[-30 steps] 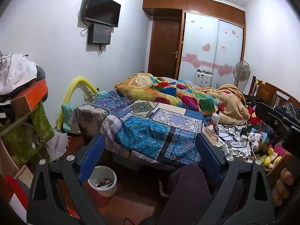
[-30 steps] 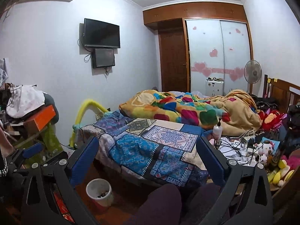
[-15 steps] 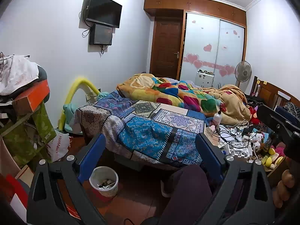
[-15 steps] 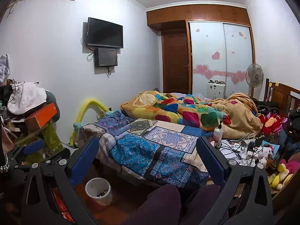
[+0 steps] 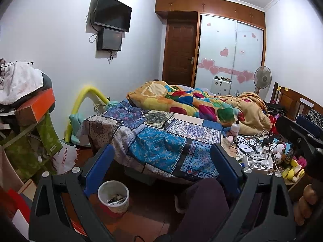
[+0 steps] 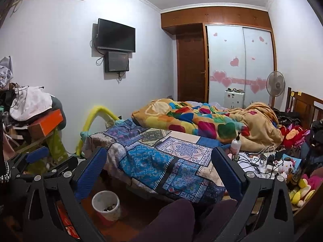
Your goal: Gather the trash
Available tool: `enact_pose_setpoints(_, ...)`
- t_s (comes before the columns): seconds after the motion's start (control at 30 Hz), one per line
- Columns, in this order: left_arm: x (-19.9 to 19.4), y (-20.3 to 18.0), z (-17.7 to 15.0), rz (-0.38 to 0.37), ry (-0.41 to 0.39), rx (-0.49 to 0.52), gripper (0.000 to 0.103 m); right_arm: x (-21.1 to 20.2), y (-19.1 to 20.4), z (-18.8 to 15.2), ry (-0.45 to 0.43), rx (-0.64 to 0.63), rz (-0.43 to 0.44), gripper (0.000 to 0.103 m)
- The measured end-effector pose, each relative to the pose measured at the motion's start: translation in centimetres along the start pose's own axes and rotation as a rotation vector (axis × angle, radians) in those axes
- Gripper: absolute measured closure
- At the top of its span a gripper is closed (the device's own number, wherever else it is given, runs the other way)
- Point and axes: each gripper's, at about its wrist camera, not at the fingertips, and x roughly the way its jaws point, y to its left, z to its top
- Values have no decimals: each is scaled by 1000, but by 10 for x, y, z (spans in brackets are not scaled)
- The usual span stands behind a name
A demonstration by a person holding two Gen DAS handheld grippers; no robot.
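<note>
Both tongs, the left gripper point(image 5: 161, 161) and the right gripper point(image 6: 159, 165), are held spread wide with nothing between the blue pads, pointed across the room. One bed point(image 5: 161, 139) fills the middle, one television point(image 5: 112, 16) hangs on the wall, one fan point(image 5: 262, 77) stands beyond. One small bin point(image 5: 113, 196) sits on the floor beside the bed with a few scraps already inside. Judging by that, collecting has hardly begun: the clutter point(image 5: 254, 151) of cables and small items near the bed's right edge is untouched.
</note>
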Motion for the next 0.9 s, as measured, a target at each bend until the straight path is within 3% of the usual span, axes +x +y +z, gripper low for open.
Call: enact_pose_setpoints(0.9,-6,-2,7,11,-32,9,6,0,4,4,-5,-12,19,0)
